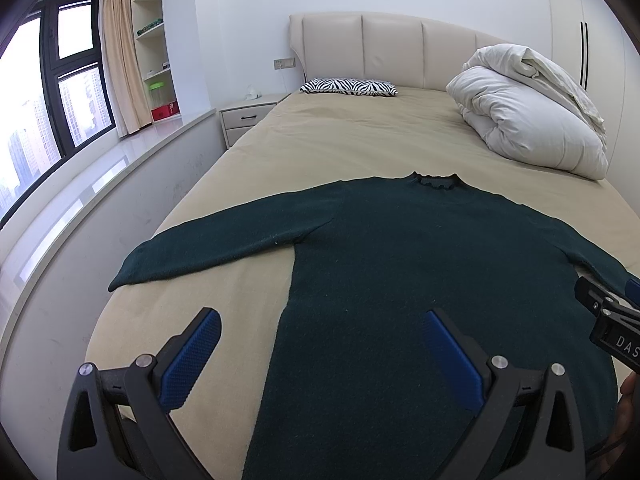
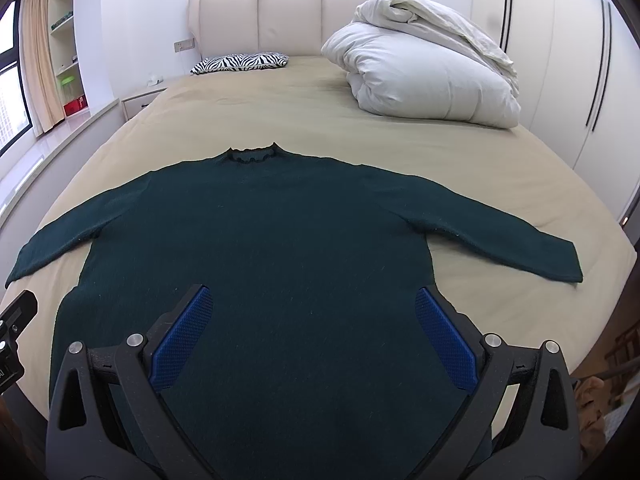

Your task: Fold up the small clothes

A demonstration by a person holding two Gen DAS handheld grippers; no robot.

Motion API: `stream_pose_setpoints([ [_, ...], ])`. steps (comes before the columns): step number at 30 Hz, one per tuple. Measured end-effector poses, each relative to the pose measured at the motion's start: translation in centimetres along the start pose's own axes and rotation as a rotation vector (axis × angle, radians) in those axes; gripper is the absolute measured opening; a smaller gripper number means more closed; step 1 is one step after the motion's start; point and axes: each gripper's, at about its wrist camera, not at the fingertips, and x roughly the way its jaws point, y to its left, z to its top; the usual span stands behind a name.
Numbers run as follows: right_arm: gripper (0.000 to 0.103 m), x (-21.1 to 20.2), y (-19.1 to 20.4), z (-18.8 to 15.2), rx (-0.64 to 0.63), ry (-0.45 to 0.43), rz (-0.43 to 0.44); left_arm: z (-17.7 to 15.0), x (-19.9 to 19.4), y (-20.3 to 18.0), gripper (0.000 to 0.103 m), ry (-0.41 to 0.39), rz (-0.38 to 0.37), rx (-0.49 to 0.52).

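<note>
Right now, as the two wrist views show it:
Sweater: dark green sweater (image 2: pixel 256 240) lies flat on the bed (image 2: pixel 400 136), collar toward the headboard (image 2: pixel 260 20), both sleeves spread out to the sides.
Left tongs: left tongs (image 1: pixel 322 328) spread wide with nothing between them, above the sweater's lower left edge, one finger over bare sheet.
Right tongs: right tongs (image 2: pixel 314 312) also spread wide and holding nothing, above the sweater's lower body.
Bedding: white duvet (image 2: pixel 424 68) bundled far right; zebra pillow (image 2: pixel 240 62) beside the headboard.
Room: nightstand (image 1: pixel 248 118) left of the bed.
</note>
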Motion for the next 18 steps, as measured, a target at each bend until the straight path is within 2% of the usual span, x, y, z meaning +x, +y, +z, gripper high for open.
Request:
stream_pose_setpoints([
  [18, 0.103, 0.38, -0.06, -0.10, -0.001, 0.008, 0.005, 0.00, 0.00, 0.01, 0.103, 0.000, -0.001, 0.000],
])
